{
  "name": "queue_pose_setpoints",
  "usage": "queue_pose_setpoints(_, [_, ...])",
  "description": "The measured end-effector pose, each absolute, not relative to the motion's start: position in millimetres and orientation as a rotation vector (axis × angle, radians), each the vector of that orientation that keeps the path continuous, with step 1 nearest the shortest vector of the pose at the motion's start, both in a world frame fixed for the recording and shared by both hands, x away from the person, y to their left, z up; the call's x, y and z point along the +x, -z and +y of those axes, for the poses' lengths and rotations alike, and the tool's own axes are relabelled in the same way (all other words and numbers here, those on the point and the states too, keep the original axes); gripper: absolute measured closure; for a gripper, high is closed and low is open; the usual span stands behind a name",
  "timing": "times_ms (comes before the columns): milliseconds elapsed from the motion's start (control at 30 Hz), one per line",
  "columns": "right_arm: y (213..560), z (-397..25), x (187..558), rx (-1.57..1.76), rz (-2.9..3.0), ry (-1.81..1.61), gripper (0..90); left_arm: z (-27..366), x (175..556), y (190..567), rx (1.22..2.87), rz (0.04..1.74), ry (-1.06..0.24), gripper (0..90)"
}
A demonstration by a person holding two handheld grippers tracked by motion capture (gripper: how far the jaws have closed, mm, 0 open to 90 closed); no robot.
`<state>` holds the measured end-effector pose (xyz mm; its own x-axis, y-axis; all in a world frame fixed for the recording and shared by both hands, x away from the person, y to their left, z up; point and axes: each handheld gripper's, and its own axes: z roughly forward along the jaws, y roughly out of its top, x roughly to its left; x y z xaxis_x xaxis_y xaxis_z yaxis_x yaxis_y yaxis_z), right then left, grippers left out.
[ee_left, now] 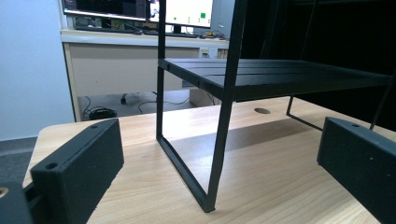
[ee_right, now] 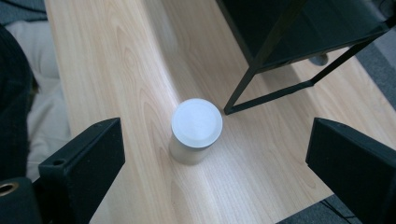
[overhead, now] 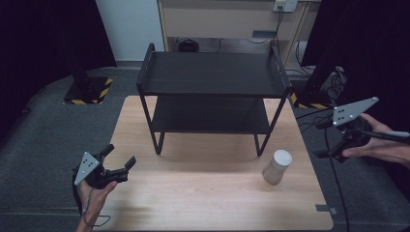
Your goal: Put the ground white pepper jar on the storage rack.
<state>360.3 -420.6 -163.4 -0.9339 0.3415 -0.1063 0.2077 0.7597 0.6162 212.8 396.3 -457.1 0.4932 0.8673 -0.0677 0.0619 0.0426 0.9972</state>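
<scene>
The desk [overhead: 193, 193] is pale wood with visible grain, and the two-tier shelf [overhead: 212, 72] on it is matte black. A jar [overhead: 277, 167] has a white lid and beige-grey body; the floor [overhead: 43, 145] is dark grey, with yellow-and-black hazard stripes [overhead: 104, 92].

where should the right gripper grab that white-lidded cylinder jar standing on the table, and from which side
Grip the pale cylindrical jar with the white round lid across its side wall, below the lid. It stands upright on the light wooden table, clear of the black two-tier metal rack, and the open right gripper looks down on it, so descending from above, jaws straddling it, seems simplest.
</scene>
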Motion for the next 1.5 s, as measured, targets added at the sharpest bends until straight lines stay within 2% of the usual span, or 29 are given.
queue_pose_setpoints(400, [225.8,-395.3,389.8,0.455,2.832,-0.909,5.0,396.6,211.9,457.3,1.404,0.886,-0.772,0.0])
queue_pose_setpoints(933, [271.9,-375.1,410.9,0.453,2.906,-0.886,8.4,396.8,211.7,457.2,1.403,0.881,-0.777,0.0])
queue_pose_setpoints(1100, [282.4,-370.5,417.1,0.449,2.937,-0.864,17.4,397.8,211.6,457.5,1.403,0.882,-0.780,0.0])
queue_pose_setpoints(1333, [288.7,-369.5,419.5,0.451,2.942,-0.871,25.2,397.6,212.2,457.5,1.408,0.879,-0.776,0.0])
queue_pose_setpoints(1433, [288.0,-369.5,418.2,0.467,2.924,-0.862,32.5,397.6,212.5,457.5,1.410,0.879,-0.776,0.0])
queue_pose_setpoints(1500, [286.5,-367.6,417.1,0.487,2.922,-0.848,32.9,397.9,212.4,457.5,1.410,0.879,-0.776,0.0])
